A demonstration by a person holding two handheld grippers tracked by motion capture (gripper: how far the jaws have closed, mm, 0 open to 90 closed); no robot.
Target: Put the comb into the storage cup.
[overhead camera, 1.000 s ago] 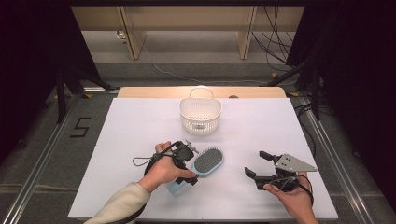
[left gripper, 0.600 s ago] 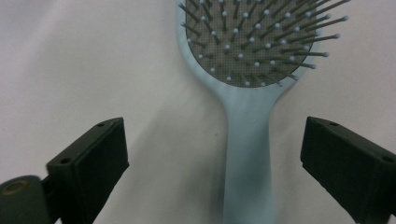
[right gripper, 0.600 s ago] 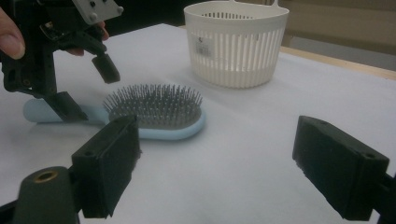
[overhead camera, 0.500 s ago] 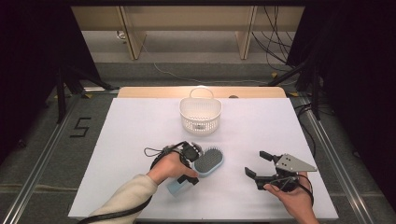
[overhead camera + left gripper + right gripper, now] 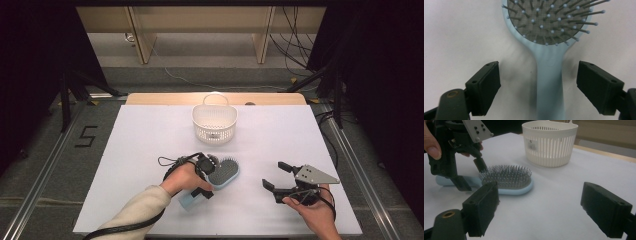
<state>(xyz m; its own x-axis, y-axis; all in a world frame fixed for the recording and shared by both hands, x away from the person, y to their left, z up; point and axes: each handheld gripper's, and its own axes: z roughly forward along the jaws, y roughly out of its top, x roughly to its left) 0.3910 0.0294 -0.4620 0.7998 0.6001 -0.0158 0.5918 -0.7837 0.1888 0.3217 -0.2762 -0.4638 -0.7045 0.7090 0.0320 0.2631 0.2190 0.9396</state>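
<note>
Left gripper [image 5: 207, 172] sits over the handle of the light-blue hairbrush [image 5: 223, 174], pointing down at the white surface [image 5: 140, 150]; in the left gripper view the handle [image 5: 549, 82] runs up between the two black jaws with clear gaps on both sides, so no pad is touching it; jaws have just been closing in but stand apart, nothing clamped. Hairbrush lies flat on the surface, bristles up, just left of centre on the near half; head points toward the right gripper, handle end pokes out under the left hand [image 5: 184, 179]. In the right gripper view the left gripper [image 5: 471, 173] straddles the brush [image 5: 507, 180] where handle meets head. White slotted basket [image 5: 214, 122] stands upright farther back, near the middle of the surface, well apart from the brush; handle loop at its far rim. Right gripper [image 5: 280, 177] is held in the right hand [image 5: 310, 212] near the front right edge, grey three-cornered plate on top, aimed toward the brush; jaws wide apart, nothing between them; well clear of brush and basket.
</note>
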